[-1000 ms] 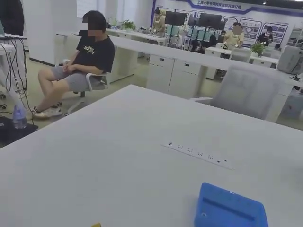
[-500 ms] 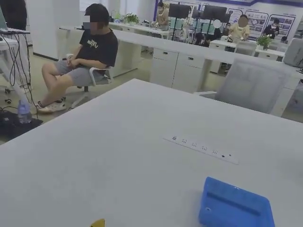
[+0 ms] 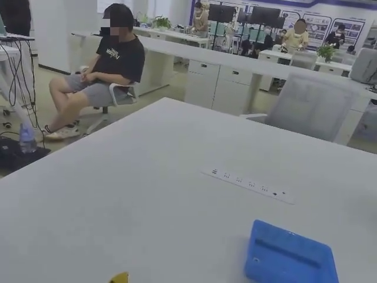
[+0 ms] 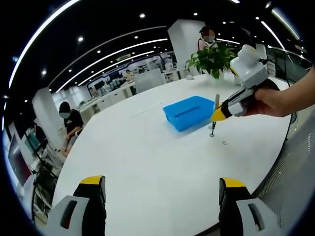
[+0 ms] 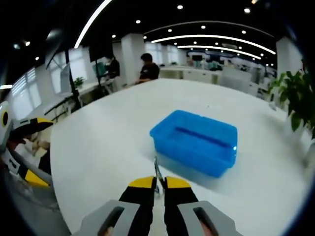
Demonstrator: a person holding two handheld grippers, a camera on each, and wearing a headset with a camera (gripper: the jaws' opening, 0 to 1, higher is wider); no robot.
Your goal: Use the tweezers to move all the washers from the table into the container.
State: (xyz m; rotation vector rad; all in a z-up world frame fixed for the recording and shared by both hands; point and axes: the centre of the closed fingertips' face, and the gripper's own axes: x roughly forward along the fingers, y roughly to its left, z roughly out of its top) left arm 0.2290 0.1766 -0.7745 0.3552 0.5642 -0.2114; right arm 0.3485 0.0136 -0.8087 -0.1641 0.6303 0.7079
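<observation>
Right gripper [image 5: 157, 186], at the bottom centre of the right gripper view, is clamping its jaws together on the tweezers [image 5: 157, 171]. Their thin metal legs are projecting forward towards the blue container [image 5: 196, 139], which is sitting open on the white table [image 3: 147, 194]. Left gripper [image 4: 162, 182] is hovering with its jaws wide apart, gripping nothing. In the left gripper view the tweezers are pointing down at the table just in front of the container. A small pale ring, probably a washer [image 4: 224, 143], is lying right of centre, near the tips; any others are too small to make out. Such a washer is probably light, stiff, flat and slippery. The tips are best pinching it across the rim, one leg through the hole, since a hold on its edges is likely to be slipping off.
</observation>
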